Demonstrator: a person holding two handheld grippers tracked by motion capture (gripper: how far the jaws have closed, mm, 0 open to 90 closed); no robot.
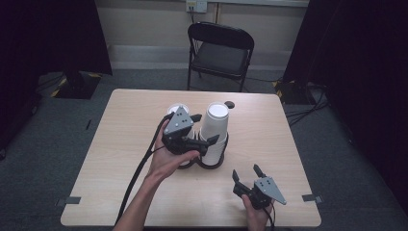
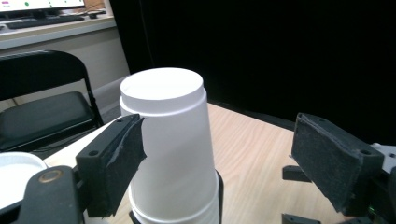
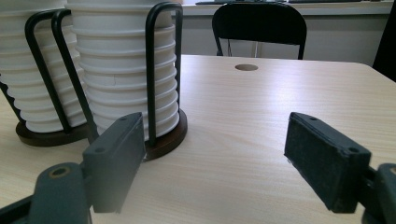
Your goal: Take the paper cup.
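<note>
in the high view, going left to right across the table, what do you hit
Left gripper with its grey three-cornered plate → tall upside-down white paper cup in the black wire cup holder → right gripper, low near the table's front edge.

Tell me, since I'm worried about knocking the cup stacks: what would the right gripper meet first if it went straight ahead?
Likely nothing: bare table lies between its jaws, and the nearer cup stack sits left of that line.

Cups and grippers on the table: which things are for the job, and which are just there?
For the job: top cup, cup stacks, black wire holder, left gripper.
Just there: right gripper, folding chair, table.
</note>
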